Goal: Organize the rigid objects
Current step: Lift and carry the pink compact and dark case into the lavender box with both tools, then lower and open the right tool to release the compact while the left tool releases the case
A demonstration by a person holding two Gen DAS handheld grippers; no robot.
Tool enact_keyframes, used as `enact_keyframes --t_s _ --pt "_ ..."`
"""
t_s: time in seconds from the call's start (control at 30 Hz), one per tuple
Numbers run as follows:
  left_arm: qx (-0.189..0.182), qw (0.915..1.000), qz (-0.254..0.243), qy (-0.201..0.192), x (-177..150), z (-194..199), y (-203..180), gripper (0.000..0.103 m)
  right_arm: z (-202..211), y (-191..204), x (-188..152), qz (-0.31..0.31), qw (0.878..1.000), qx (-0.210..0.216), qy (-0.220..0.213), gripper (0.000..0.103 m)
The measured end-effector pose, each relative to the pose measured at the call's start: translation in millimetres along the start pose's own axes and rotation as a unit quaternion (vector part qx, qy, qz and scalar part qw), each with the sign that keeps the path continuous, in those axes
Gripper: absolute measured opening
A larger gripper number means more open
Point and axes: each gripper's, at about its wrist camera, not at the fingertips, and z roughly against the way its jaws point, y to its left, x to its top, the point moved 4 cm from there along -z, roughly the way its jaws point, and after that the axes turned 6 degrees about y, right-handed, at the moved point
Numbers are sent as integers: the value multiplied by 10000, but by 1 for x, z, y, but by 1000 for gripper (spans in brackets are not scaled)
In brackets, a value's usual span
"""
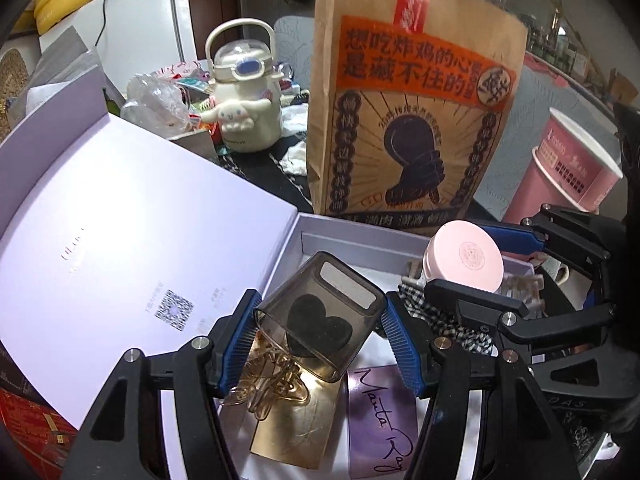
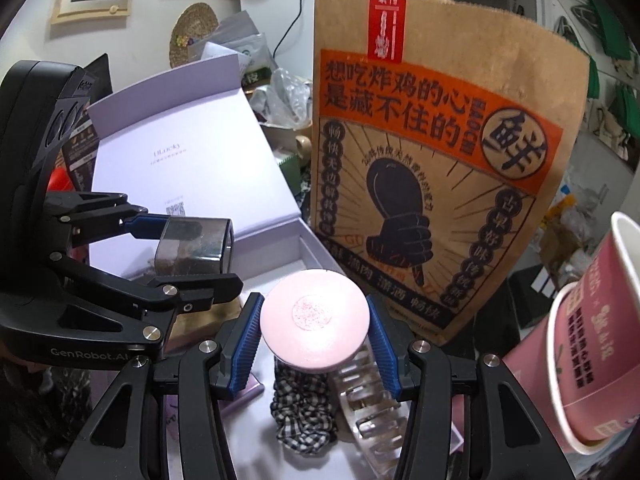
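Note:
My left gripper (image 1: 318,326) is shut on a smoky clear case (image 1: 320,314) with a black heart inside, held over the open white box (image 1: 352,236). My right gripper (image 2: 314,330) is shut on a round pink compact (image 2: 314,322), also above the box. The compact shows in the left wrist view (image 1: 466,258), the case in the right wrist view (image 2: 194,246). In the box lie gold clips (image 1: 272,384), a gold card (image 1: 300,424), a purple card (image 1: 380,416), a checked scrunchie (image 2: 302,408) and a clear hair claw (image 2: 368,408).
The box's white lid (image 1: 120,240) stands open to the left. A tall brown paper bag (image 2: 432,160) stands just behind the box. Stacked pink paper cups (image 2: 596,344) lie at the right. A cream character kettle (image 1: 244,92) and clutter sit behind.

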Motion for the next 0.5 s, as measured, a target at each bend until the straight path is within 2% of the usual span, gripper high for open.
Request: enact_keyframes --t_s 0.13,0.3,0.5 --pt "88 9998 -100 133 -5 -6 -4 61 -6 1 -5 40 9999 -21 124 50" --pt "-80 9994 -40 339 -10 -15 -4 61 -12 2 -9 40 9997 -4 250 50" --pt "-61 9991 -121 406 -15 -21 -6 61 -18 2 -14 73 9993 -41 353 50"
